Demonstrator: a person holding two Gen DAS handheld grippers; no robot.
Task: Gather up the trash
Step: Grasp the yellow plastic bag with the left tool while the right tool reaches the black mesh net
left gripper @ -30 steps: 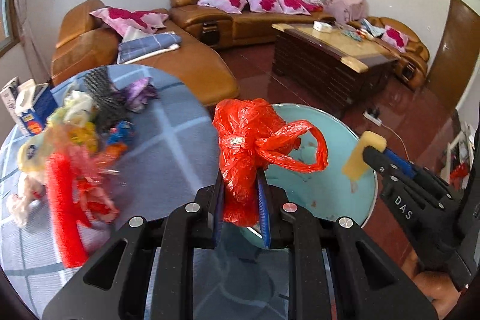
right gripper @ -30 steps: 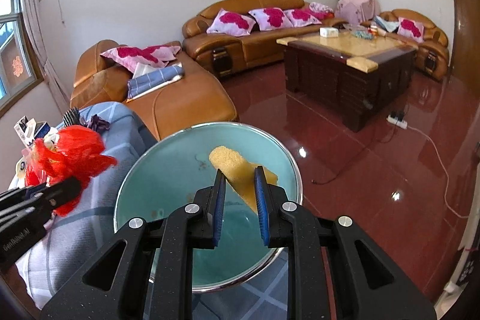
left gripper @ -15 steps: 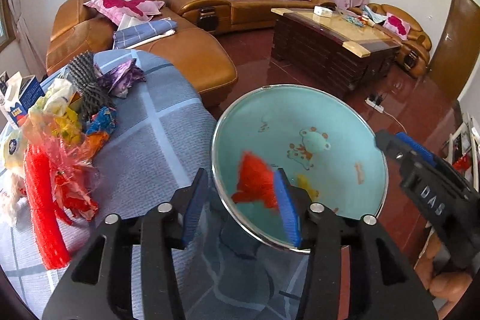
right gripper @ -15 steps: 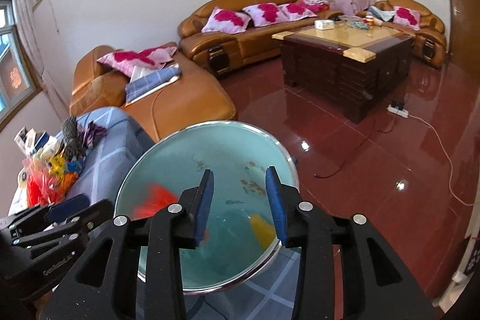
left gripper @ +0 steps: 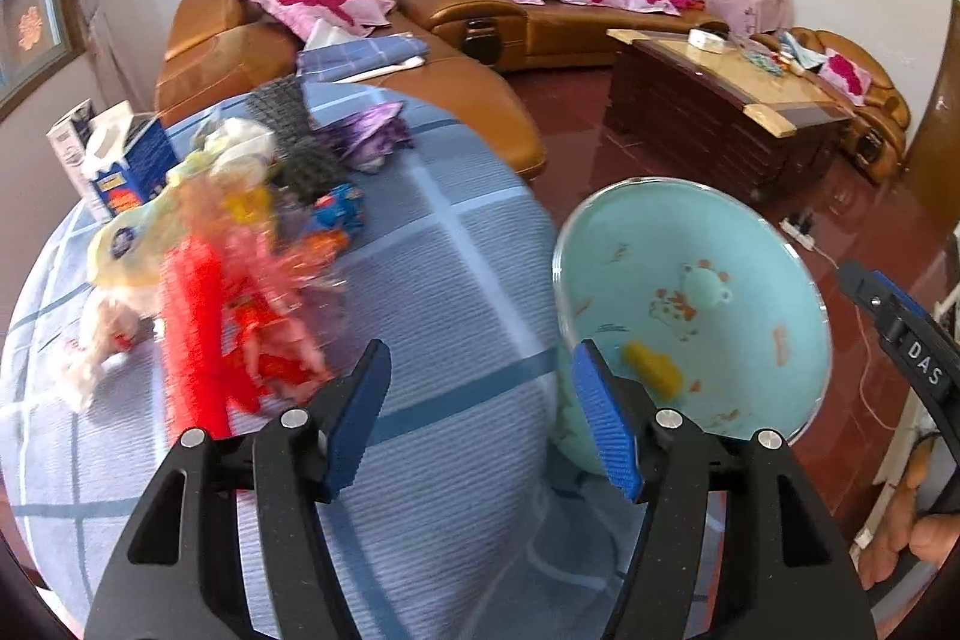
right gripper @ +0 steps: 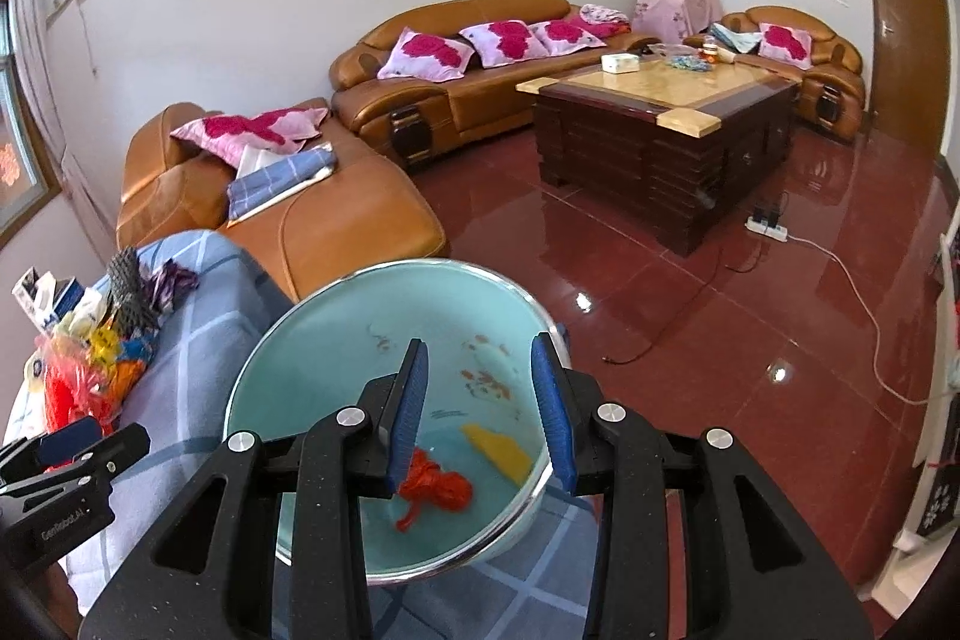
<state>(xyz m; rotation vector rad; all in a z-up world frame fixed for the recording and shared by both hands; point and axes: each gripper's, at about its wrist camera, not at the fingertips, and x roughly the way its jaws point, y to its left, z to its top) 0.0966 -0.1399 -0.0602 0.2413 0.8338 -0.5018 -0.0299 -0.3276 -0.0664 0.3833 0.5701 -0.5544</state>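
Observation:
A light-blue basin [right gripper: 282, 358] stands at the edge of the blue checked table [left gripper: 456, 280]. A red plastic bag [right gripper: 435, 487] and a yellow sponge [right gripper: 498, 451] lie inside it; the sponge also shows in the left wrist view [left gripper: 651, 370], with the basin [left gripper: 750, 244] to its right. My right gripper [right gripper: 483, 412] is open and empty above the basin. My left gripper [left gripper: 480, 418] is open and empty over the table, left of the basin. A pile of mixed trash [left gripper: 228, 256] with a red net and wrappers lies on the table's left.
A blue and white carton [left gripper: 114, 160] stands behind the pile. A black mesh piece [left gripper: 294, 130] and a purple wrapper [left gripper: 369, 139] lie at the table's far side. Beyond are orange sofas [right gripper: 456, 100], a dark coffee table [right gripper: 660, 124] and red floor with a cable.
Both grippers opened: the red bag and the yellow sponge dropped into the basin. My left gripper then swung left over the table and opened wider. My right gripper rose slightly.

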